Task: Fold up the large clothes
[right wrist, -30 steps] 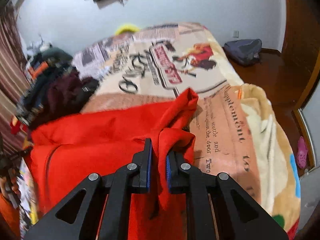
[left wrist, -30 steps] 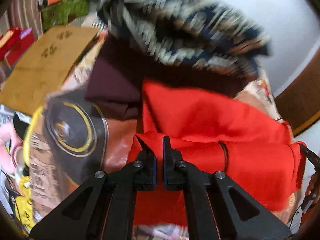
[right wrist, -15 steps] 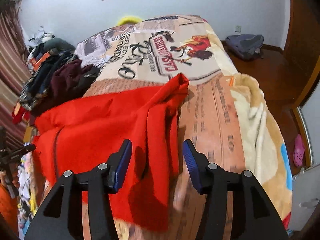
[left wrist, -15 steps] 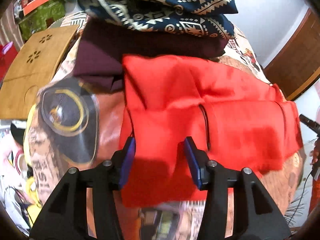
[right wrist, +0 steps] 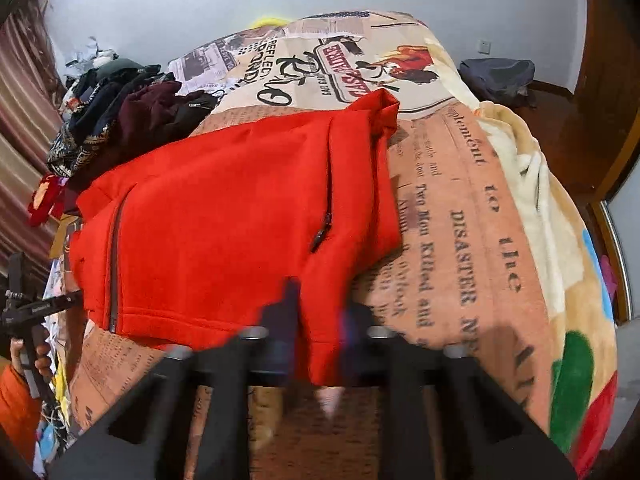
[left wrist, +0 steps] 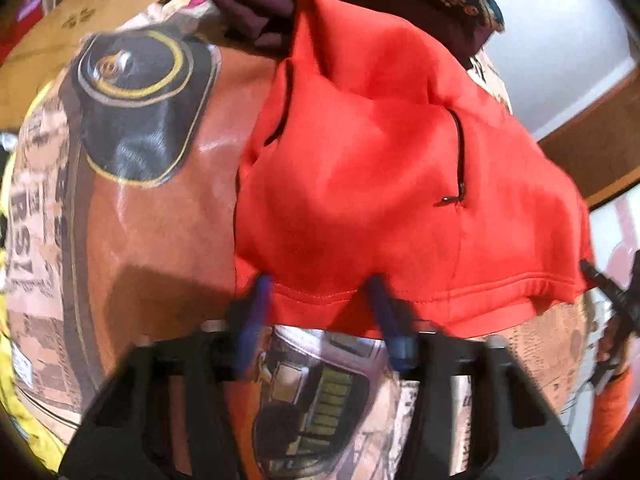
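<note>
A red zip-up garment (left wrist: 360, 200) lies spread on a printed blanket (left wrist: 152, 216) that covers the bed. My left gripper (left wrist: 318, 300) is at the near hem. Its jaws are closing, with the hem's edge between the blue pads (left wrist: 256, 304), which stand apart and do not press it. In the right wrist view the red garment (right wrist: 224, 208) reaches down to my right gripper (right wrist: 320, 320). That gripper is blurred, and its jaws are closing onto the near corner of the red cloth, which fills the gap between them.
A pile of dark maroon and patterned clothes (right wrist: 132, 120) sits at the far side of the red garment. Cardboard (left wrist: 80, 20) lies beyond the bed edge. A grey bag (right wrist: 496, 76) is on the wooden floor. An orange sleeve (right wrist: 16, 400) shows at the left.
Both grippers let go of the red cloth, opened and dropped toward the garment's near hem. The right one has closed again on the corner; the left still stands apart around the hem.
</note>
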Action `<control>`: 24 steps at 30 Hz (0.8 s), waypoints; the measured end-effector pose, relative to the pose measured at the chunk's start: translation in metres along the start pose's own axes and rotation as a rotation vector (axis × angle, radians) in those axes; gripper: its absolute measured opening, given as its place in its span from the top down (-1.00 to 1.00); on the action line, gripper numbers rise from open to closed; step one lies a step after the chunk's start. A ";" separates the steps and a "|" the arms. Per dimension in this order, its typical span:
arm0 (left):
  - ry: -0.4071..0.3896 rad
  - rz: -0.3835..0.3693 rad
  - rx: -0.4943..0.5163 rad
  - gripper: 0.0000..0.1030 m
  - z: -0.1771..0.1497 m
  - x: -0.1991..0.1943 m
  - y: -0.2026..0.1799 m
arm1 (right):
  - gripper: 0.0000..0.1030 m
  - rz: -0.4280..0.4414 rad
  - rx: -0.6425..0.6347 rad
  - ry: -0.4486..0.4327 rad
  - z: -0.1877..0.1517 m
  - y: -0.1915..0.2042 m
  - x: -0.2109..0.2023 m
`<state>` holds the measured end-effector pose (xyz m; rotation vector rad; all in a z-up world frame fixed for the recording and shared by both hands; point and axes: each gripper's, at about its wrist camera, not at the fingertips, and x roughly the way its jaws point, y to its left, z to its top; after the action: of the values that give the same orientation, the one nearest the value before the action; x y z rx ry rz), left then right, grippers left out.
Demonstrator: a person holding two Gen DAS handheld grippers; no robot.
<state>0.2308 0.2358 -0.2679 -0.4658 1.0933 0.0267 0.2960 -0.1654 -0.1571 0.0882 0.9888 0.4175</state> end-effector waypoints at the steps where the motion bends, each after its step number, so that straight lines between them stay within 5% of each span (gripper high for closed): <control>1: 0.027 0.008 -0.006 1.00 0.000 0.003 -0.002 | 0.83 0.014 0.003 0.000 0.000 0.002 -0.002; 5: 0.027 -0.044 -0.033 1.00 0.000 -0.015 -0.019 | 0.86 0.094 -0.024 -0.041 0.006 0.015 -0.026; 13: -0.203 -0.042 0.122 1.00 0.052 -0.102 -0.072 | 0.87 0.118 -0.060 -0.159 0.058 0.031 -0.057; 18: -0.319 0.050 0.161 1.00 0.098 -0.125 -0.082 | 0.87 0.111 -0.010 -0.218 0.105 0.027 -0.045; 24: -0.361 0.293 0.106 0.99 0.151 -0.098 -0.060 | 0.77 0.036 0.109 -0.159 0.150 0.002 0.004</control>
<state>0.3278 0.2584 -0.1067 -0.1914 0.7949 0.2981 0.4211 -0.1447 -0.0768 0.2343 0.8537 0.3833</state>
